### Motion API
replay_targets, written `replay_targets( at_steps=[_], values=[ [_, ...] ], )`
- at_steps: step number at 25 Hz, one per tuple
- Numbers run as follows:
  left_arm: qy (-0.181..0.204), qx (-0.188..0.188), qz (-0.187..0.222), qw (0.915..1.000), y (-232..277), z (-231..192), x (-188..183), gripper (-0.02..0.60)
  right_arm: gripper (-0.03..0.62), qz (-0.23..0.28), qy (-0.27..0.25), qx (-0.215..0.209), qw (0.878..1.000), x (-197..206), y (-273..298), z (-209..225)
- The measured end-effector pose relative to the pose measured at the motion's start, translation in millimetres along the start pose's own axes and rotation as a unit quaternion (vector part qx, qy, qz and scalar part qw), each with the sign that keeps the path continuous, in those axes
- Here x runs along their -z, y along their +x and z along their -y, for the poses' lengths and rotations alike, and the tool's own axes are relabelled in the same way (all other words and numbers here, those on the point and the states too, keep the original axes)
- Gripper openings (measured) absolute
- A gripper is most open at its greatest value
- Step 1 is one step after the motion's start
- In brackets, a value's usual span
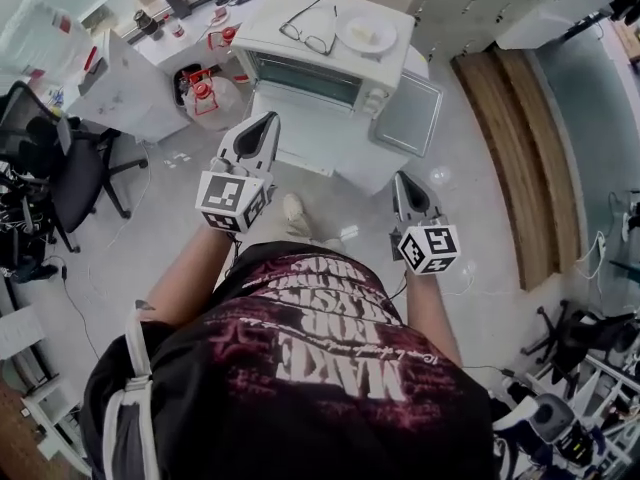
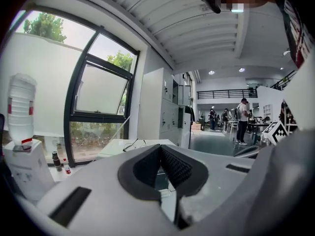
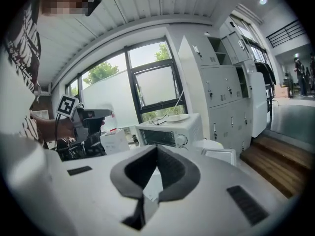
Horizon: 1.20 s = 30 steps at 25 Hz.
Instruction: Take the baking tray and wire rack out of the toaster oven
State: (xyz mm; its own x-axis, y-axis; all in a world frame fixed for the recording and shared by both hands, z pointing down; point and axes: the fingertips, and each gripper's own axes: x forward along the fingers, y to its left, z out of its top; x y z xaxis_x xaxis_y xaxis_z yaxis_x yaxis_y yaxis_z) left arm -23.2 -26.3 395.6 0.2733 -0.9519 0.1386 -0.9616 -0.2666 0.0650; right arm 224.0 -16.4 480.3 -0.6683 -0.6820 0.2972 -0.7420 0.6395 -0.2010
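Note:
The white toaster oven [image 1: 318,63] stands on a low white cabinet [image 1: 320,143], its glass door shut; it also shows in the right gripper view [image 3: 170,132]. A grey baking tray [image 1: 405,116] lies flat on the cabinet just right of the oven, and its rim appears as the tray [image 3: 219,155]. I see no wire rack. My left gripper [image 1: 268,120] hovers before the oven's left front, shut and empty [image 2: 160,147]. My right gripper [image 1: 402,178] hangs lower, short of the tray, shut with nothing in it [image 3: 156,148].
Glasses [image 1: 305,30] and a white plate [image 1: 367,33] rest on the oven's top. Red-capped jugs [image 1: 205,93] and a white box [image 1: 125,88] stand to the left, with an office chair [image 1: 60,168] beyond. A wooden step [image 1: 510,158] runs along the right.

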Motion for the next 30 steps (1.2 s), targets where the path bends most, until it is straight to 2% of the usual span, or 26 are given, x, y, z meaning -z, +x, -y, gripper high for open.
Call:
replay_targets(
  at_steps=[6, 10, 13, 17, 24, 30],
  values=[
    [0.011, -0.022, 0.007, 0.9997, -45.1, -14.2, 1.8, 0.006, 0.003, 0.006, -0.009, -0.025, 1.000, 8.6, -1.1, -49.1],
    [0.032, -0.014, 0.010, 0.9993, -50.2, -19.0, -4.0, 0.006, 0.003, 0.009, -0.021, -0.009, 1.000, 4.0, 1.4, -64.8],
    [0.039, 0.007, 0.012, 0.9991, -51.8, -32.9, -3.3, 0.006, 0.003, 0.012, -0.013, 0.011, 1.000, 2.7, 14.3, -74.3],
    [0.045, 0.033, 0.001, 0.9984, -57.1, -70.6, -0.7, 0.006, 0.003, 0.016, 0.005, 0.035, 0.999, -0.3, 40.6, -98.3],
    [0.029, 0.060, -0.001, 0.9978, -62.2, -161.9, -0.2, 0.006, 0.003, 0.007, 0.020, 0.054, 0.998, -0.7, 104.8, -163.7],
    [0.024, 0.103, -0.003, 0.9944, -55.7, -205.0, 2.3, 0.006, 0.003, 0.002, 0.054, 0.078, 0.995, 0.8, 137.9, -199.1]
  ],
)
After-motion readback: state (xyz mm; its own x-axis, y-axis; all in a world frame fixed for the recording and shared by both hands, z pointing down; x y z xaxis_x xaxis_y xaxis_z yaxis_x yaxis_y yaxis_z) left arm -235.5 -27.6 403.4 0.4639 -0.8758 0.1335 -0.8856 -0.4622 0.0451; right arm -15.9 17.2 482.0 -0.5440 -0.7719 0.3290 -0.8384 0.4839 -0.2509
